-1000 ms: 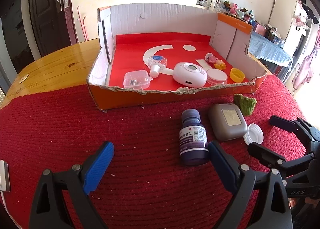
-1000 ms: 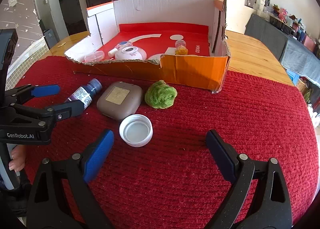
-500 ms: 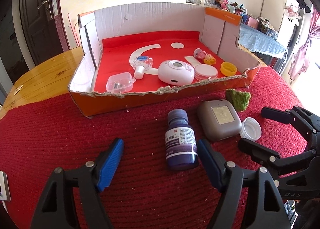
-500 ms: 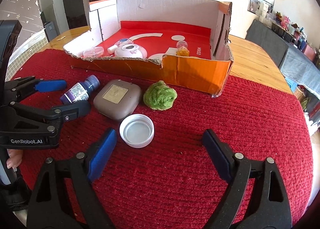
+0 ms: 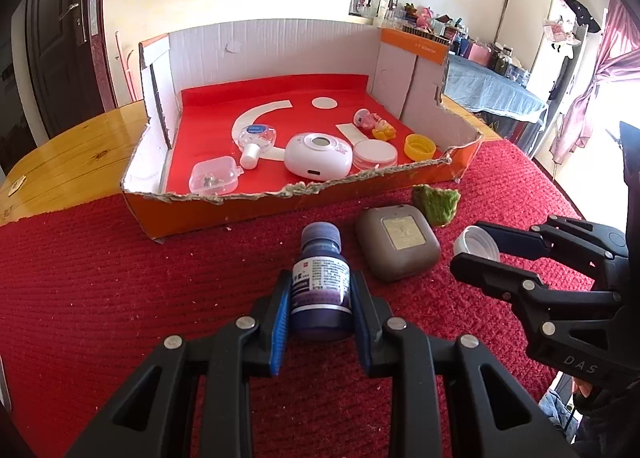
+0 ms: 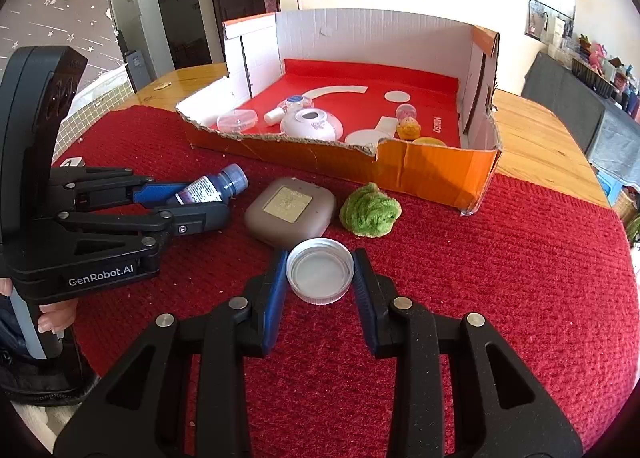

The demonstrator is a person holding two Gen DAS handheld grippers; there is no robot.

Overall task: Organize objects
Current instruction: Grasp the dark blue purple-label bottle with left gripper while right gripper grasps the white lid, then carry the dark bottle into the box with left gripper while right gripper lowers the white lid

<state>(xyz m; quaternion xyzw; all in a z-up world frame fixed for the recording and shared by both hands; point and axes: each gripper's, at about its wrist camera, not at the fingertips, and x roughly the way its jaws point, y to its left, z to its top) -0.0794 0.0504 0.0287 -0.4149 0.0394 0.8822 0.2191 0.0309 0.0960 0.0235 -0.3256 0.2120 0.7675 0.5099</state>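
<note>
Red knitted cloth (image 5: 120, 298) carries everything — the left gripper (image 5: 320, 298) is clamped on the purple bottle (image 5: 320, 282) lying at six o'clock, and the right gripper (image 6: 320, 278) is closing onto the white cap (image 6: 320, 276) — cardboard box (image 5: 240, 209) at twelve.

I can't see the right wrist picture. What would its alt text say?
The right tongs are closing around a white cap on a red mat. At left, the left tongs grip a purple bottle; behind stands an orange cardboard box.
</note>
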